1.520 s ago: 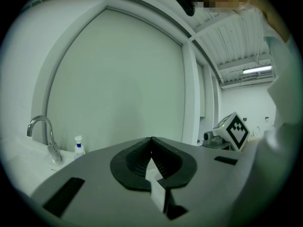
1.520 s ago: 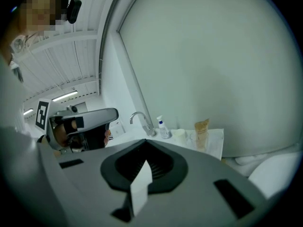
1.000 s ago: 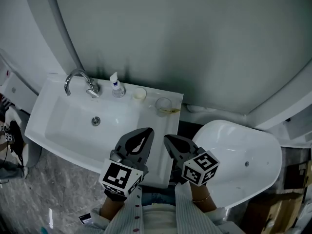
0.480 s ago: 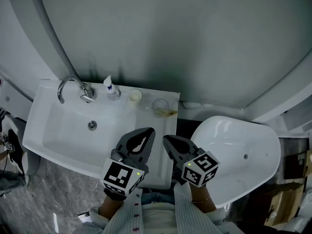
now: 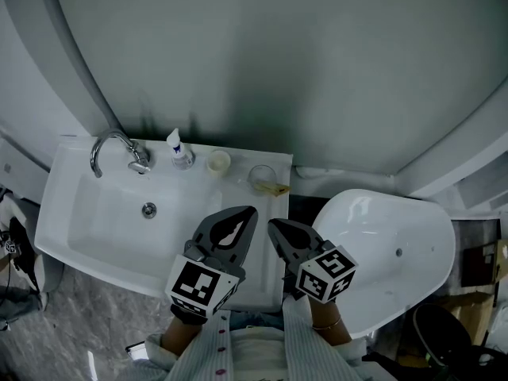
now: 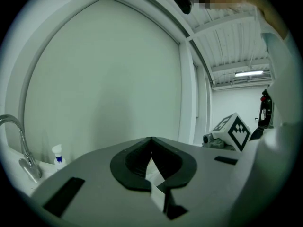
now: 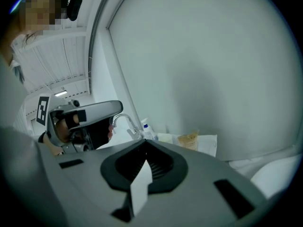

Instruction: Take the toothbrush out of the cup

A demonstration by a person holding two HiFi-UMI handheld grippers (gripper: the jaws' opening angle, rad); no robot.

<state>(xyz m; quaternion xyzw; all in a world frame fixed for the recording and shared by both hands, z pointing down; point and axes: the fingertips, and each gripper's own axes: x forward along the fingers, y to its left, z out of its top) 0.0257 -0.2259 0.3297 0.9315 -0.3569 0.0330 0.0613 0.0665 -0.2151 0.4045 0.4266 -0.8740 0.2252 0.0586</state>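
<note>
The left tool [image 5: 248, 213] and right tool [image 5: 274, 227] hover side by side at lower centre, jaws together and empty, pointing up-frame over the sink [image 5: 103, 213].

You are holding a grey left gripper [image 5: 249, 212] and a grey right gripper [image 5: 272, 225], their cubes [image 5: 197, 286] showing black-and-white squares. At frame left a white sink [image 5: 79, 205] is carrying a blue-labelled white bottle [image 5: 178, 148].

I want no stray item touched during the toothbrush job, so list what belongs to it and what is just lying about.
For the job: clear cup; yellowish thing at it, perhaps the toothbrush, too small to tell; left tongs and right tongs, both shut and empty.
Just lying about: faucet; small bottle; small white pot; white tub.
</note>
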